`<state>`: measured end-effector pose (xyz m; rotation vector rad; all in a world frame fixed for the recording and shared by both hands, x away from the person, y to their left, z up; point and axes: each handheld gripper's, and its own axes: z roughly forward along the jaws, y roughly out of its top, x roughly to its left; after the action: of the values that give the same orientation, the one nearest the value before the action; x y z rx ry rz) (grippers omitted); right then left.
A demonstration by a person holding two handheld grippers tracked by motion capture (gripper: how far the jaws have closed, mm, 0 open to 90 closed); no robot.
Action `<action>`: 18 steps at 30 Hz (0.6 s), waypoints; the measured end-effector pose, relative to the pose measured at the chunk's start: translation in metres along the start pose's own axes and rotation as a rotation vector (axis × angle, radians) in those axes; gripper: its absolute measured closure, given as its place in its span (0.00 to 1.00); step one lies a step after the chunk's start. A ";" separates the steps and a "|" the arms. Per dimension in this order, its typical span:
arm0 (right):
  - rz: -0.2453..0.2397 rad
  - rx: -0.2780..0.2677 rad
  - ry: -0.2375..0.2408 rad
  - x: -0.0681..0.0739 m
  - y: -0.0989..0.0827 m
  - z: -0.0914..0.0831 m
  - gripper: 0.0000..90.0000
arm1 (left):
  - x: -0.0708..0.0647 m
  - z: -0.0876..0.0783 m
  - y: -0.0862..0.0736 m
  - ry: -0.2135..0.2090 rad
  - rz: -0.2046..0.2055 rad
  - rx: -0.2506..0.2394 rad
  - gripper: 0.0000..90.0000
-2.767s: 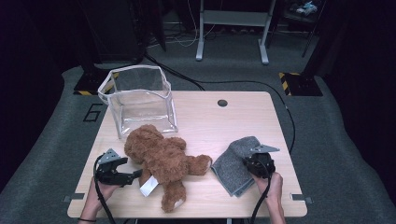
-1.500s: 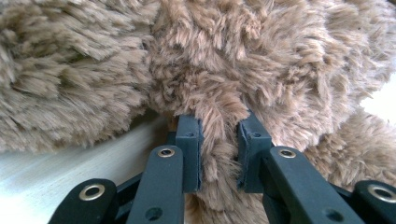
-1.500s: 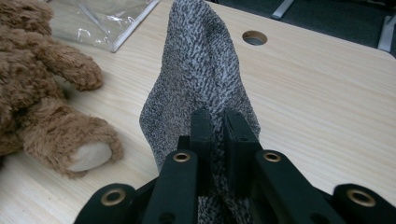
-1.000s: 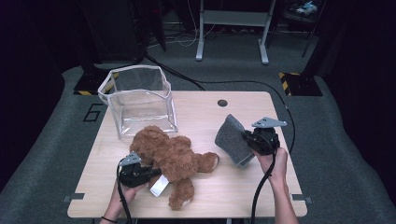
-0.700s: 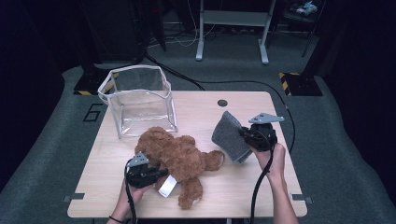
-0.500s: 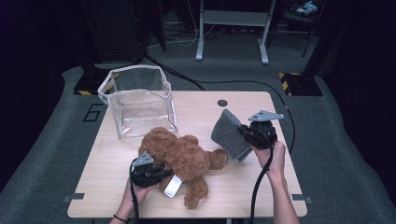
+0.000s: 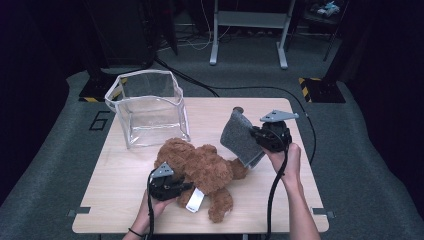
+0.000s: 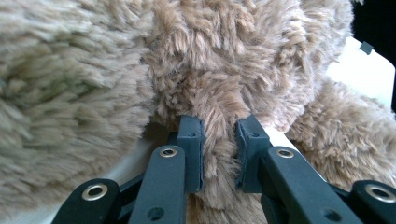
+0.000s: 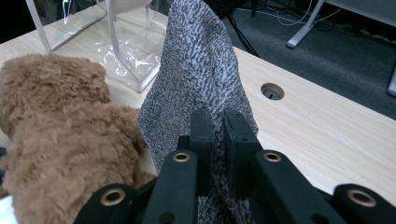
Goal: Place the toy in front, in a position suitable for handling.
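A brown teddy bear [image 7: 205,167] lies on the wooden table [image 7: 125,210], just in front of a clear plastic box [image 7: 150,107]. My left gripper [image 7: 182,186] is shut on the bear's fur at its near left side; in the left gripper view a tuft of the teddy bear [image 8: 219,135] sits pinched between the pads. A white tag [image 7: 195,201] hangs off the bear. My right gripper [image 7: 257,137] is shut on a grey knitted cloth [image 7: 239,135] and holds it up off the table, right of the bear. The grey cloth [image 9: 201,74] rises as a peak above the jaws.
The clear box [image 9: 112,32] stands open-topped at the table's back left. A round cable hole [image 9: 272,91] is in the tabletop behind the cloth. Black cables trail over the carpet behind the table, near a grey metal stand [image 7: 247,30].
My left gripper has dragged the teddy bear to the right across the table. My right gripper has lifted the grey cloth off the table and carried it up and back.
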<state>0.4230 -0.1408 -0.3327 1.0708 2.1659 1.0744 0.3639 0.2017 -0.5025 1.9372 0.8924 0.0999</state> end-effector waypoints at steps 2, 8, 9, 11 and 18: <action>-0.004 -0.001 0.004 0.002 0.004 0.002 0.93 | -0.002 0.003 0.001 -0.004 0.003 0.003 0.84; -0.020 -0.005 0.017 0.008 0.016 0.003 0.93 | -0.008 0.011 0.004 -0.025 -0.001 0.002 0.84; -0.028 -0.006 0.020 0.008 0.018 0.004 0.93 | -0.009 0.013 0.004 -0.028 -0.001 0.004 0.84; -0.042 -0.002 0.022 0.010 0.020 0.005 0.93 | -0.011 0.015 0.005 -0.033 -0.003 0.008 0.84; -0.040 -0.010 0.041 0.015 0.029 0.008 0.93 | -0.018 0.025 0.010 -0.049 0.000 0.018 0.84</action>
<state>0.4326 -0.1137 -0.3150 1.0047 2.2017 1.0970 0.3667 0.1697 -0.5025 1.9487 0.8632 0.0444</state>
